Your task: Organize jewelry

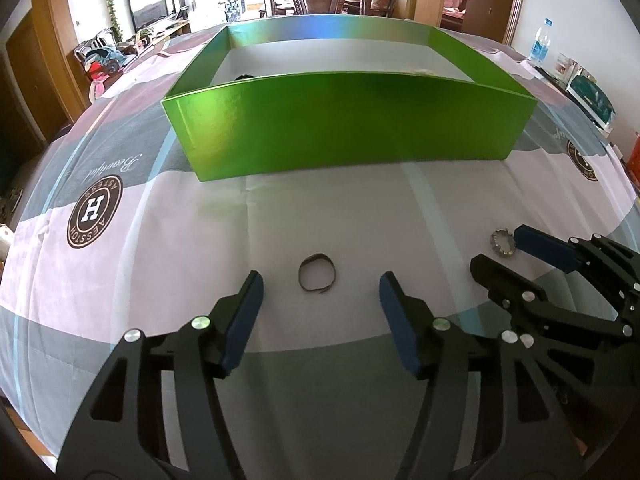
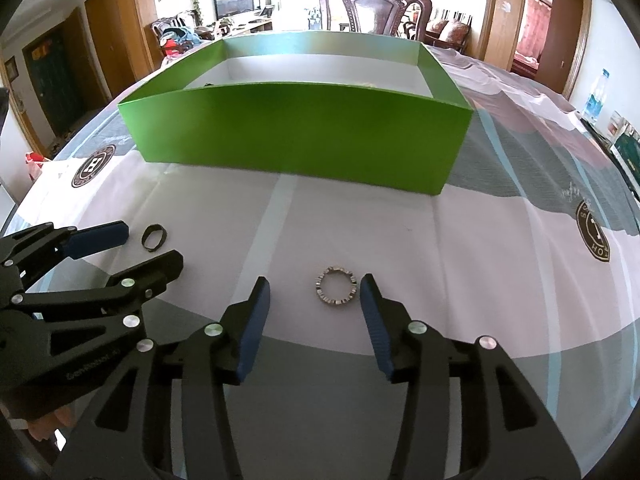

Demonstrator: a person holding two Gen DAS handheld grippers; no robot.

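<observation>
Low over the cloth, left gripper [image 1: 320, 280] spread wide, blue pads either side of a dark band ring [image 1: 317, 278] lying flat between the fingertips, touching neither. Right gripper [image 2: 314, 290] likewise spread wide, framing a silver studded ring [image 2: 335, 286], which lies flat on the cloth nearer the right-hand pad, apart from both. Nothing gripped by either. From the left wrist view, right gripper off to the right, one blue pad [image 1: 536, 242] just beside the silver ring. From the right wrist view, left gripper at the left edge, dark ring between its fingertips.

Underneath, a patterned tablecloth [image 2: 480, 260] in pink, grey and white blocks with round brown logo badges [image 1: 94, 211]. Further ahead, an open green box [image 2: 296, 136] with glossy walls and a white floor; something dark and something pale just visible over its near wall, too hidden to name. Beyond the table, a carved wooden chair [image 2: 376, 6] and, at far right, a water bottle [image 2: 596, 94].
</observation>
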